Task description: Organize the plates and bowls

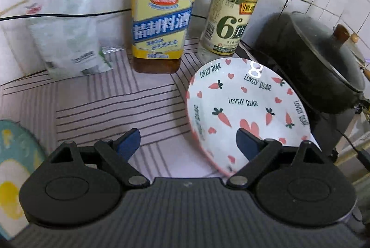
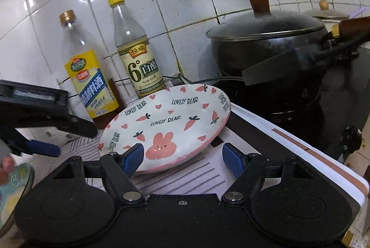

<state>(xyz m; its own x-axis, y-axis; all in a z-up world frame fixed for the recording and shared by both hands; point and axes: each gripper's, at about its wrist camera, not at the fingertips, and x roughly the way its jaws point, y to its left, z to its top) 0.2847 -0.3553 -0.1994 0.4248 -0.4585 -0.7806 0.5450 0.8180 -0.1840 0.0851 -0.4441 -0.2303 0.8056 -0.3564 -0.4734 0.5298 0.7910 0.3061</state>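
Note:
A white plate with pink hearts, carrots and a rabbit (image 2: 166,125) lies on the striped mat, in front of the two bottles. It also shows in the left wrist view (image 1: 245,109), at the right. My right gripper (image 2: 182,155) is open, its blue fingers on either side of the plate's near rim. My left gripper (image 1: 188,144) is open and empty, just left of the plate, with its right finger over the plate's near edge. It also shows in the right wrist view (image 2: 44,148). A teal plate with a fried-egg picture (image 1: 13,167) lies at the far left.
A yellow-labelled cooking wine bottle (image 1: 161,23) and a white vinegar bottle (image 1: 231,21) stand at the tiled wall. A plastic bag (image 1: 69,35) leans at the left. A black lidded pot (image 2: 266,44) sits on the stove at the right. The striped mat (image 1: 104,104) covers the counter.

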